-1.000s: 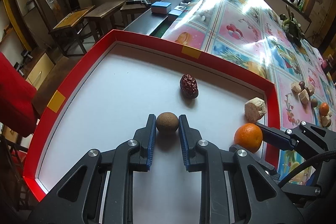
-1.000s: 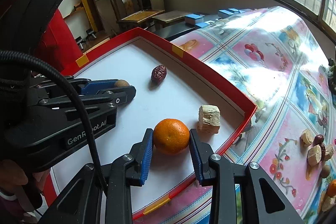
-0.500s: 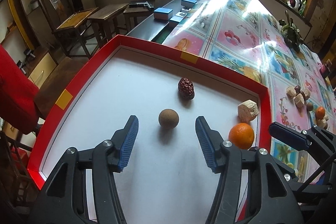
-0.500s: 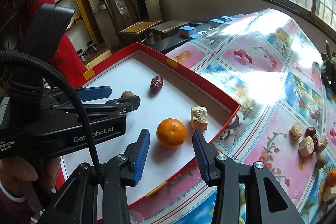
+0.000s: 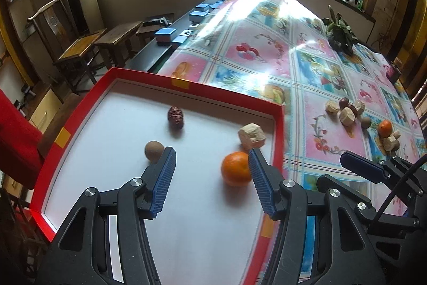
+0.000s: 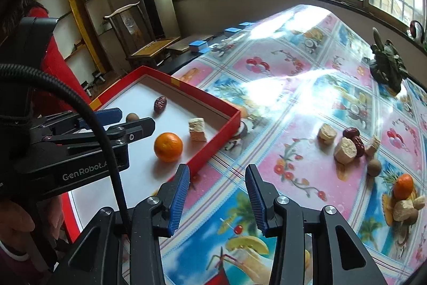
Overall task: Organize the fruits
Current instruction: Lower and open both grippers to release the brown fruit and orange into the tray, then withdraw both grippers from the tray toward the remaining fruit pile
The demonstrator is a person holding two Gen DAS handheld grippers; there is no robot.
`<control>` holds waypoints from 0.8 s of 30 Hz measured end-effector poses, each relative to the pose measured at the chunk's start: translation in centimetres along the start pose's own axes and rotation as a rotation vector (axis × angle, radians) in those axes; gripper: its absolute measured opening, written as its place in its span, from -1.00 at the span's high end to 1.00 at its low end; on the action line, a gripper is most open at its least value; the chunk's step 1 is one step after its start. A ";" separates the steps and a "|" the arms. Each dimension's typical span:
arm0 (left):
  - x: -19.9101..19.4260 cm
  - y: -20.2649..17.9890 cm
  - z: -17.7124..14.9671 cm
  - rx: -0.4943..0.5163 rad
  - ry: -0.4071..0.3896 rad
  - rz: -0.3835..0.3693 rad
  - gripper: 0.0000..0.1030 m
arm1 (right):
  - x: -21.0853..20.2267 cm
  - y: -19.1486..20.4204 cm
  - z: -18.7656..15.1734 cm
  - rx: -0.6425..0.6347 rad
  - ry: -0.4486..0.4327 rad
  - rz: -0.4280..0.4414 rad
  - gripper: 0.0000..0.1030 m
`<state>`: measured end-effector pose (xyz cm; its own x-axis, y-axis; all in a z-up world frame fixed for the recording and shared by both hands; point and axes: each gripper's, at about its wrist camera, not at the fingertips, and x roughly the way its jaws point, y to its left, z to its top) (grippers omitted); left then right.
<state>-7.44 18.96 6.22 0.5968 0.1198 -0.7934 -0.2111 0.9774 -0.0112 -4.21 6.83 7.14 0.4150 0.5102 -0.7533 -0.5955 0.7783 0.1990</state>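
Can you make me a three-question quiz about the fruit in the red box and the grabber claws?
1. Where is the date in the box?
A. beside the orange
B. near the far wall
C. outside it

2. How many things lie in the box?
A. two
B. four
C. six

3. What is the right gripper holding?
A. nothing
B. the orange
C. the date

Answers: 1 B, it lies farthest in. 2 B, date, brown ball, orange and pale chunk. 3 A, its fingers are apart over the tablecloth.
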 end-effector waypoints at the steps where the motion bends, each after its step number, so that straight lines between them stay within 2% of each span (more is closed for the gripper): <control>1: 0.0 -0.7 0.0 0.010 0.000 -0.007 -0.10 | -0.3 -0.6 -0.3 0.014 -0.001 -0.007 0.19; 12: 0.3 -8.0 0.1 0.112 0.013 -0.096 -0.10 | -4.2 -7.4 -3.7 0.133 -0.017 -0.130 0.18; 19: 1.4 -12.1 0.3 0.135 0.054 -0.166 -0.10 | -6.8 -12.2 -6.9 0.229 -0.012 -0.207 0.17; 24: 2.3 -14.5 0.7 0.147 0.076 -0.203 -0.10 | -8.3 -15.1 -8.3 0.274 -0.034 -0.230 0.17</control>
<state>-2.43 5.17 5.01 0.5545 -0.0890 -0.8274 0.0250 0.9956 -0.0903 -4.39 -12.19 5.23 0.5425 0.3182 -0.7775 -0.2788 0.9412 0.1907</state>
